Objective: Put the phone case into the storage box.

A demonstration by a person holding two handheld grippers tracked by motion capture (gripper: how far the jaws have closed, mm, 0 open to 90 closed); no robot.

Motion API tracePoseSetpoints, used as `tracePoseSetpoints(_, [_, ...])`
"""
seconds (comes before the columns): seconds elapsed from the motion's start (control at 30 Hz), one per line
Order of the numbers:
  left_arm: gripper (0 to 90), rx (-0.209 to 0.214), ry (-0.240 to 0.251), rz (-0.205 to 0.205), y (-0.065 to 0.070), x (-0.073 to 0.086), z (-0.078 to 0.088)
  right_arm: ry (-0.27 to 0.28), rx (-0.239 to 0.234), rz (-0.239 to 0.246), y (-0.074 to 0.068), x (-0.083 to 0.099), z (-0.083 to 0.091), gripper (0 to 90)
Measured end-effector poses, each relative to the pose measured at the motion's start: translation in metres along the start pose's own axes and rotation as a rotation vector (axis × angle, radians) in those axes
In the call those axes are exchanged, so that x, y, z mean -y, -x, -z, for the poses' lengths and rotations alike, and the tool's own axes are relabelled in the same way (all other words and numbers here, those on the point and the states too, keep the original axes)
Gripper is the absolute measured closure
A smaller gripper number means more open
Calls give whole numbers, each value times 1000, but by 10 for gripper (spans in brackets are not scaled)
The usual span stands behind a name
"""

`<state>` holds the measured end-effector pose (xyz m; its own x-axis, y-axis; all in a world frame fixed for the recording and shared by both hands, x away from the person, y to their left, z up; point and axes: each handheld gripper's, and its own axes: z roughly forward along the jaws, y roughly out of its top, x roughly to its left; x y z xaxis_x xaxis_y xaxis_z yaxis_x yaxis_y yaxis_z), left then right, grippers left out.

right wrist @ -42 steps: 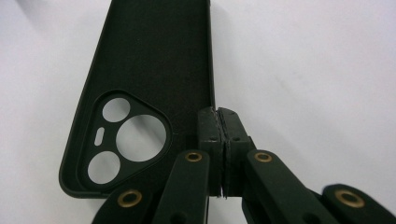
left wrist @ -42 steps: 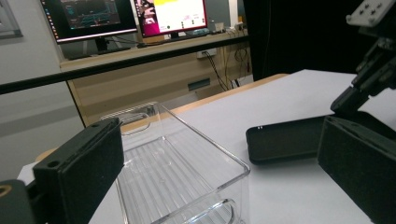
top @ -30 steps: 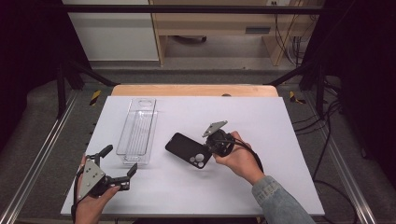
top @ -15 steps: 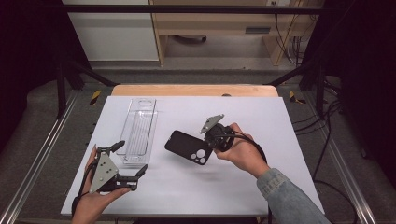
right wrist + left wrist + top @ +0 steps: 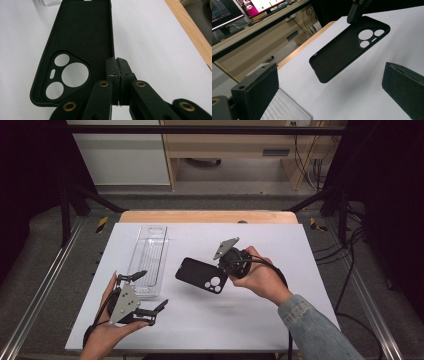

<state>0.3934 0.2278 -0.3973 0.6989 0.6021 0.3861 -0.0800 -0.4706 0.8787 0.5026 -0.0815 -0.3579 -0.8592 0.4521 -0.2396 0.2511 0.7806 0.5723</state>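
Now the black phone case (image 5: 202,275) hangs tilted above the white worktop (image 5: 260,320), its edge clenched in the right gripper (image 5: 117,65) jaws; the left gripper (image 5: 150,292), jaws released, probably must take the case's free end

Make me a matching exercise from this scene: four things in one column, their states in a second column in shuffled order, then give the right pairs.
Things:
1. black phone case
2. clear plastic tray
3. left hand-held gripper
4. right hand-held gripper

States:
A. jaws wide apart, nothing between them
B. lying flat on the white table
C. jaws pressed together on a thin edge
D. held up above the table, casting a shadow on it

Pairs: 1-D, 2-B, 3-A, 4-C
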Motion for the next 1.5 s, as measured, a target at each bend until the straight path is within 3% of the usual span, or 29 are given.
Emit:
tracePoseSetpoints(0.6, [7, 58, 0, -5, -2, -17, -12, 50, -4, 10, 4, 1, 15, 898])
tracePoseSetpoints(0.87, [8, 80, -12, -25, -6, -26, -15, 72, -1, 6, 3, -1, 19, 898])
tracePoseSetpoints(1.5, [49, 142, -89, -159, -3, -48, -29, 90, -4, 30, -4, -7, 30, 898])
